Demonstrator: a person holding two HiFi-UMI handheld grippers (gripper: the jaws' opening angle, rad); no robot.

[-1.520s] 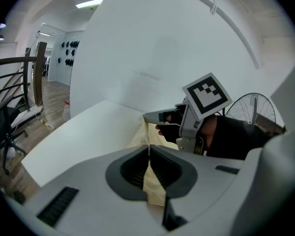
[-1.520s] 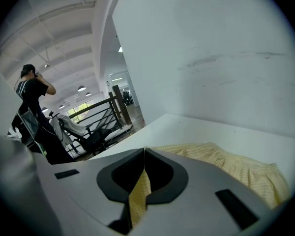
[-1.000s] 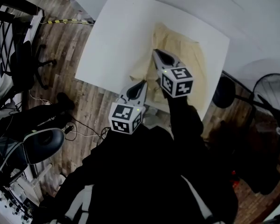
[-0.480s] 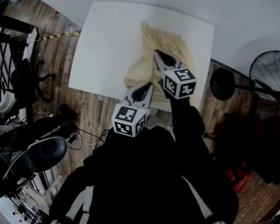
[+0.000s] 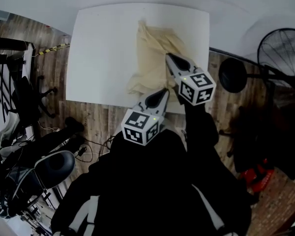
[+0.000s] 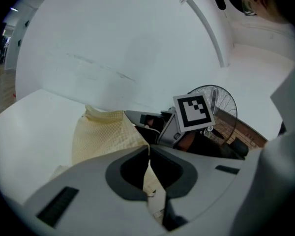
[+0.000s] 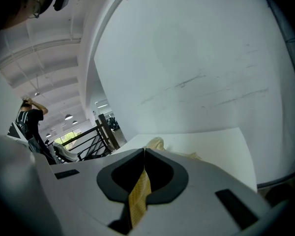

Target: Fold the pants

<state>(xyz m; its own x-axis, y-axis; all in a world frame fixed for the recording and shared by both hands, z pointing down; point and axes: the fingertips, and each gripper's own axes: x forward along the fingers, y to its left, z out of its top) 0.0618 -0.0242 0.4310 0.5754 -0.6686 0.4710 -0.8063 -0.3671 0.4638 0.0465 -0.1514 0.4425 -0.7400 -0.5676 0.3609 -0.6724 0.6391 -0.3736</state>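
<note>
Cream-yellow pants (image 5: 155, 48) lie bunched lengthwise on the right half of a white table (image 5: 101, 48). My left gripper (image 5: 162, 91) is shut on the cloth at the pants' near end, by the table's front edge. My right gripper (image 5: 168, 57) is shut on a fold farther in, over the pants' right side. In the left gripper view the jaws (image 6: 148, 150) pinch waffle-textured pants (image 6: 101, 132), and the right gripper's marker cube (image 6: 191, 112) shows beyond. The right gripper view shows the right gripper (image 7: 144, 152) shut with a yellow strip of pants (image 7: 139, 196) between the jaws.
A standing fan (image 5: 282, 45) and a round black base (image 5: 233, 75) are right of the table. A black office chair (image 5: 49, 167) and cables lie on the wood floor at left, near a black railing (image 5: 5, 48). White wall rises behind the table (image 7: 221, 141).
The head view swung, so the table now sits higher and squarer in frame. Both grippers kept their hold, and the pants look narrower and more gathered.
</note>
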